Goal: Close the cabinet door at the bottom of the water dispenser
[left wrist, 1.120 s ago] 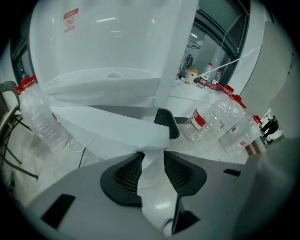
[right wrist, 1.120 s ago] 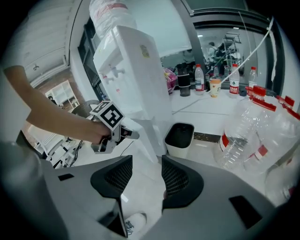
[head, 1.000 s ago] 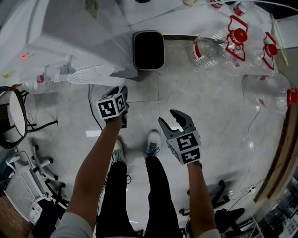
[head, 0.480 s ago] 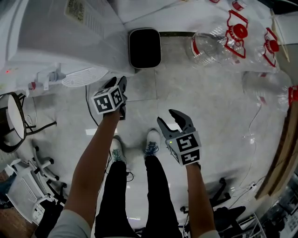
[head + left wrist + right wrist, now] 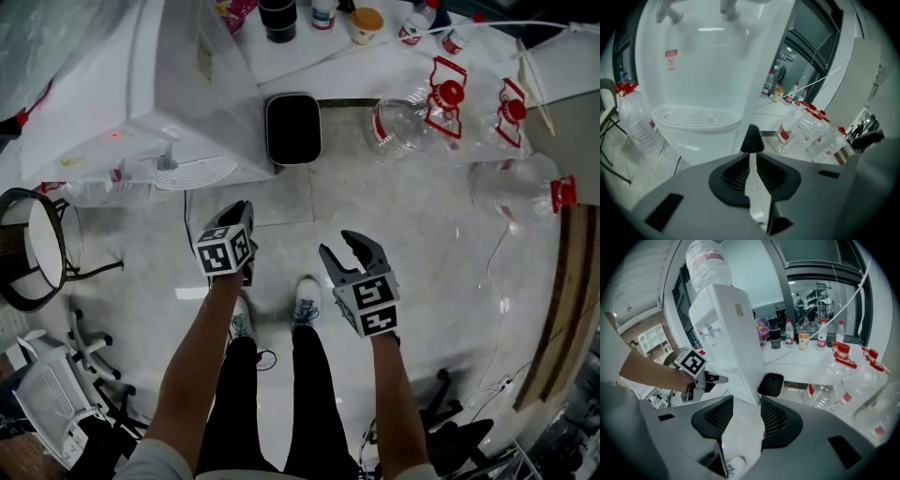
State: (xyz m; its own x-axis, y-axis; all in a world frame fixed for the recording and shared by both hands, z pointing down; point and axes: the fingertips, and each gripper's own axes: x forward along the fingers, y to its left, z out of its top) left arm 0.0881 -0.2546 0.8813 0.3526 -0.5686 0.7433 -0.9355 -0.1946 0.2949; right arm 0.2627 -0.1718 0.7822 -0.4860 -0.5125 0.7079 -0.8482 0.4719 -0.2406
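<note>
The white water dispenser (image 5: 141, 94) stands at the upper left, its drip tray (image 5: 192, 173) facing me. My left gripper (image 5: 242, 211) hangs just in front of and below that tray; its jaws are closing, almost together, with nothing between them. In the left gripper view the gripper (image 5: 752, 140) points at the dispenser's flat front panel (image 5: 701, 143) under the tray; no cabinet door stands out from it. My right gripper (image 5: 339, 246) is open and empty, off to the right over the floor. The right gripper view shows the dispenser (image 5: 736, 343) side-on with the left gripper (image 5: 717, 379) before it.
A black bin (image 5: 292, 128) stands against the dispenser's right side. Several empty water bottles (image 5: 441, 112) lie on the floor at the upper right. A round stool (image 5: 33, 239) and a cable are at the left. My shoes (image 5: 305, 295) stand below the grippers.
Both grippers have lifted. The left one has drawn back a little from the dispenser's front and its jaws have narrowed. The right one stays open.
</note>
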